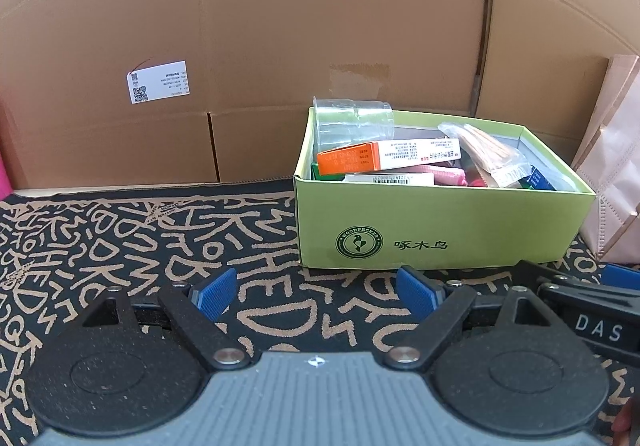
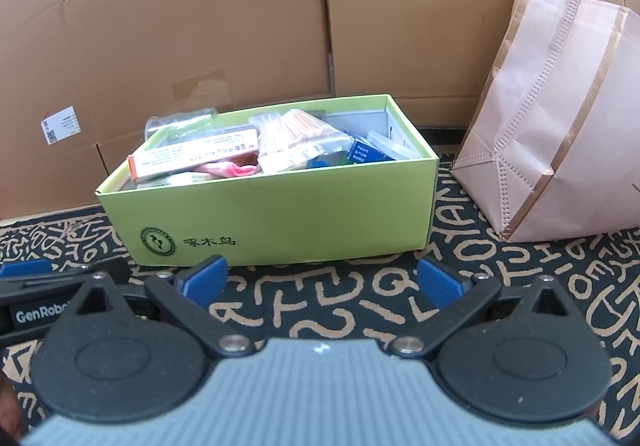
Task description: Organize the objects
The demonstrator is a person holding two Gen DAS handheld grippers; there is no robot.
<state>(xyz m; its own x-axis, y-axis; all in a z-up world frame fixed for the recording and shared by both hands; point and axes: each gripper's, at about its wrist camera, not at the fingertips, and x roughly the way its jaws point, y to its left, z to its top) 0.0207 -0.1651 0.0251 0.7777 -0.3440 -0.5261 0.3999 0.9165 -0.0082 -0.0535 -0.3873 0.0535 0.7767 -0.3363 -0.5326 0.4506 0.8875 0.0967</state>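
The green box [image 1: 440,222] sits on the patterned mat [image 1: 120,246] against the cardboard wall [image 1: 280,46], a pink bag [image 2: 560,118] just beside it. Inside lie a clear cup [image 1: 352,122], an orange carton [image 1: 360,158] and a bag of swabs [image 2: 296,134]. The left gripper [image 1: 316,292] and right gripper [image 2: 322,282] hover before it, jaws wide, empty.

Box [image 2: 280,214] contents overlap; label [image 1: 159,82] print unreadable.

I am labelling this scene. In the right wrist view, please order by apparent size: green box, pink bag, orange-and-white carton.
1. green box and pink bag: look alike, and the bag is cut off, so unranked.
2. orange-and-white carton, clearly smallest.
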